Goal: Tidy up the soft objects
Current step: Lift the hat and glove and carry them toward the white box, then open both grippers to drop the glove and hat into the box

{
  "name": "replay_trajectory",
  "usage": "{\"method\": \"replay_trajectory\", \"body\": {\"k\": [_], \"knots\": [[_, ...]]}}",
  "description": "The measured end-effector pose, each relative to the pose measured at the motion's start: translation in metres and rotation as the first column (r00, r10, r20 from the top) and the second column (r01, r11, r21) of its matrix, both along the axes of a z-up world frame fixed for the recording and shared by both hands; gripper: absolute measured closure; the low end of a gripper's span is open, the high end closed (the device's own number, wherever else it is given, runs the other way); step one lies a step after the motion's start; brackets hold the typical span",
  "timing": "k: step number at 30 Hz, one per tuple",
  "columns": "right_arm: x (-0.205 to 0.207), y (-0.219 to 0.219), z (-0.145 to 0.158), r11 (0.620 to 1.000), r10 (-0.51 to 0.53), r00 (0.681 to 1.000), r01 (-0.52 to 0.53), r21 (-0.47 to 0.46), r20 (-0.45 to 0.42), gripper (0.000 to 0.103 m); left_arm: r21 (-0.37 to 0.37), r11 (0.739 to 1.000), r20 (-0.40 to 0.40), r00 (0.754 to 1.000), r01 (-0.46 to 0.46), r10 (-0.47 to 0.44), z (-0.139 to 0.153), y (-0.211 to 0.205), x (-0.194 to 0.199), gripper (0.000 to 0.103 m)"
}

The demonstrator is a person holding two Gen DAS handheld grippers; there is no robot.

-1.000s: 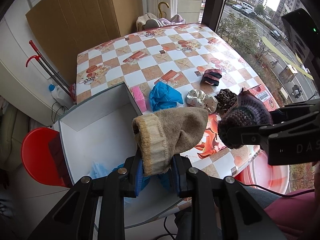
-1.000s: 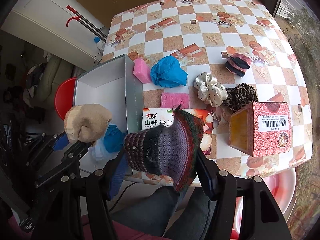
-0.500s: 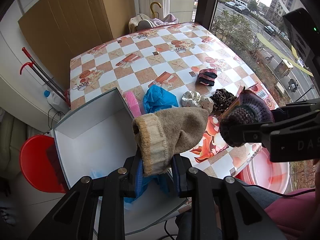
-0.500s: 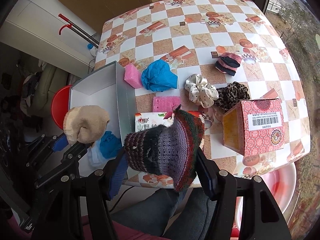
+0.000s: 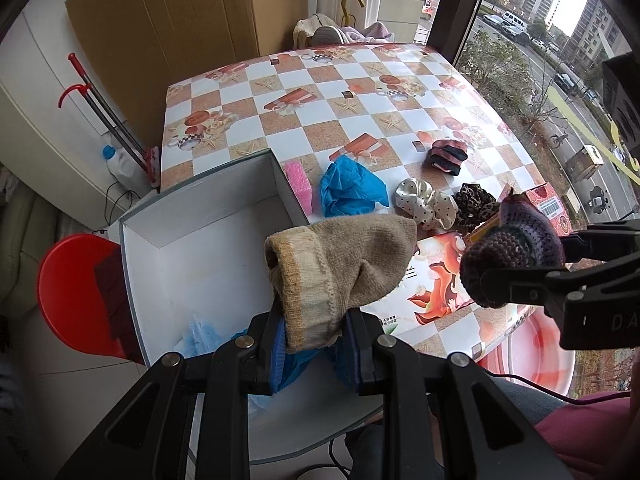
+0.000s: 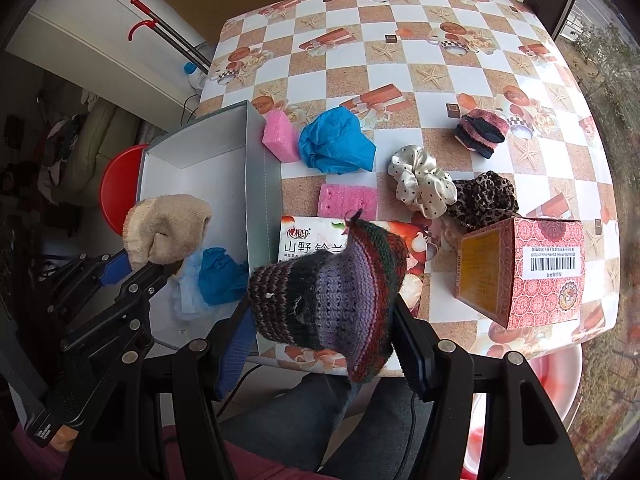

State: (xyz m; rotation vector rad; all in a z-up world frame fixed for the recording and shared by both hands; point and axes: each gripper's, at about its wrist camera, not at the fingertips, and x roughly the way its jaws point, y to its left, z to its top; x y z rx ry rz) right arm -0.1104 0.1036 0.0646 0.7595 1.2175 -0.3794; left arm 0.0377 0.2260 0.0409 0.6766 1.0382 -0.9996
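Left jaws: the left gripper [image 5: 314, 346] is clamped nearly closed on the cuff end of a beige sock [image 5: 340, 268], holding it up in the air above the near end of the grey box [image 5: 208, 178].
Right jaws: the right gripper [image 6: 322, 340] stands about half open with its blue pads pressed on either side of a striped knitted sock [image 6: 328, 294], which hangs over the near edge of the worktop [image 6: 420, 32].
Handling, beige sock: likely very light and limp; it folds over on itself and droops, so a pinch through the thick ribbed cuff seems the surest hold.
Handling, striped sock: likely light, thick and springy; the bunched knit fills the jaws, so a firm squeeze across the middle should keep it.
Look, beige sock: tan fuzzy knit, with a paler cream cuff edged by a thin orange band.
Look, striped sock: chunky bands of purple, dark green, red and brown, with a loose yarn tail at the top.
Box: open, white inside, with crumpled blue and pale plastic [image 6: 218, 270] lying at its near end.
Worktop beyond: a pink sponge [image 5: 298, 184] just beside the box, a blue plastic bundle [image 5: 348, 190], a spotted cream scrunchie [image 5: 426, 204] touching a leopard-print scrunchie [image 5: 476, 204], and a folded pink and black cloth [image 5: 446, 156] farther off.
Nearby: a red patterned carton [image 6: 524, 270] near the right edge.
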Motion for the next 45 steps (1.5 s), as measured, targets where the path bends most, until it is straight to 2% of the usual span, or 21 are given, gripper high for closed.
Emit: {"method": "replay_trajectory", "body": {"k": [10, 37, 45], "knots": [[-0.005, -0.007, -0.005, 0.999, -0.032, 0.999, 0.032, 0.023, -0.005, 0.038, 0.024, 1.0, -0.003, 1.0, 0.005, -0.005, -0.006, -0.005, 0.005, 0.076], [0.002, -0.004, -0.013, 0.999, 0.015, 0.999, -0.014, 0.033, -0.034, 0.038, 0.052, 0.997, -0.018, 0.998, -0.051, 0.052, -0.018, 0.004, 0.017, 0.076], [0.009, 0.0, -0.01, 0.999, 0.048, 0.999, -0.048, 0.023, -0.015, 0.038, 0.049, 0.992, -0.019, 0.993, -0.116, 0.117, -0.02, 0.014, 0.025, 0.076]]}}
